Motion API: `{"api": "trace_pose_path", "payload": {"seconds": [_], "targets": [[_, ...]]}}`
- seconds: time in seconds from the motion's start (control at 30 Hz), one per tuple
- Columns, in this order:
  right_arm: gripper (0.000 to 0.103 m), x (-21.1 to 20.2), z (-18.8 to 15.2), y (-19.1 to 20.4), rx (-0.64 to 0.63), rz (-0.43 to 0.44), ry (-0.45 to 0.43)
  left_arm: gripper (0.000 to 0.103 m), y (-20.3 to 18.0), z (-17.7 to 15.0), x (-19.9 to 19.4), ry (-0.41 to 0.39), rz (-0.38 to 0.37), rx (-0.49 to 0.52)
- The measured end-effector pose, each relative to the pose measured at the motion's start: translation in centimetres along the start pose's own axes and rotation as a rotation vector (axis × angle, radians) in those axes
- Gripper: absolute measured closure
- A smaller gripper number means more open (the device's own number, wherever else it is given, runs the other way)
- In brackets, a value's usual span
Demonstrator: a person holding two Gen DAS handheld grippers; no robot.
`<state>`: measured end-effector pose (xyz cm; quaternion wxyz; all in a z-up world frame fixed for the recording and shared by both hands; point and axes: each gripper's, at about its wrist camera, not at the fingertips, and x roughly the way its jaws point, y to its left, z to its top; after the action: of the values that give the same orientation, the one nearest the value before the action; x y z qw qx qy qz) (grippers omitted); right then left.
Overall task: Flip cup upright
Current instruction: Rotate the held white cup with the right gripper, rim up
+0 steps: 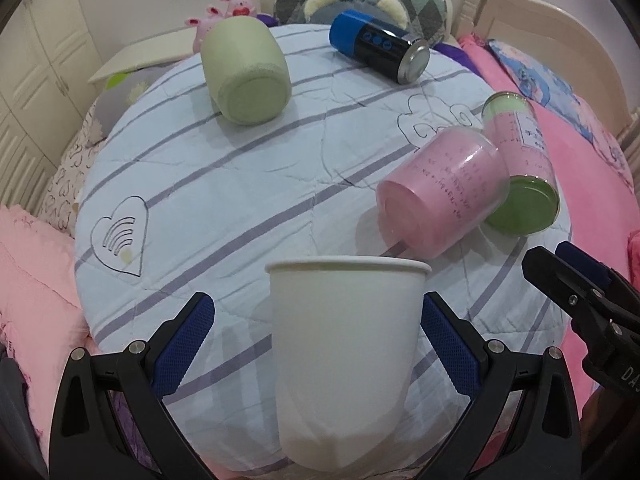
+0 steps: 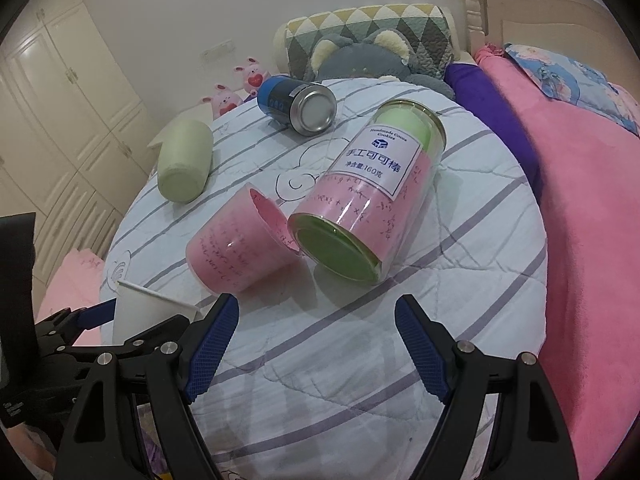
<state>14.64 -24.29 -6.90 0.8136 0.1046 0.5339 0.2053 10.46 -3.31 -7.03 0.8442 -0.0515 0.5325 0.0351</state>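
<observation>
My left gripper [image 1: 316, 344] has its jaws wide around the upright white paper cup [image 1: 344, 360], rim up, while my right gripper [image 2: 316, 344], jaws wide and empty, hangs further right.

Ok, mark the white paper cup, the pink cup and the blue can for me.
white paper cup [image 1: 344, 352], left wrist view, on its front wall.
pink cup [image 2: 236, 252], right wrist view, on its side wall, lying tipped over.
blue can [image 2: 316, 114], right wrist view, on its metal end.
</observation>
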Motion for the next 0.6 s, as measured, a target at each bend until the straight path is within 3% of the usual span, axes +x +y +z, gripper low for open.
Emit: {"api": "trace_pose_path", "payload": {"seconds": [0.1, 0.17, 0.2, 0.6], "targets": [[0.021, 0.3, 0.0, -0.1, 0.003, 0.004, 0.005, 0.002, -0.3, 0.0, 0.4, 0.006, -0.01, 0.012], [0.021, 0.5, -0.1, -0.2, 0.004, 0.006, 0.011, 0.018, -0.3, 0.0, 0.5, -0.005, 0.007, 0.011], [0.021, 0.6, -0.1, -0.3, 0.003, 0.005, 0.015, 0.032, -0.2, 0.0, 0.6, -0.003, 0.007, 0.008], [0.021, 0.7, 0.0, -0.4, 0.006, 0.018, 0.01, 0.035, 0.9, 0.9, -1.5, -0.1, -0.004, -0.012]]}}
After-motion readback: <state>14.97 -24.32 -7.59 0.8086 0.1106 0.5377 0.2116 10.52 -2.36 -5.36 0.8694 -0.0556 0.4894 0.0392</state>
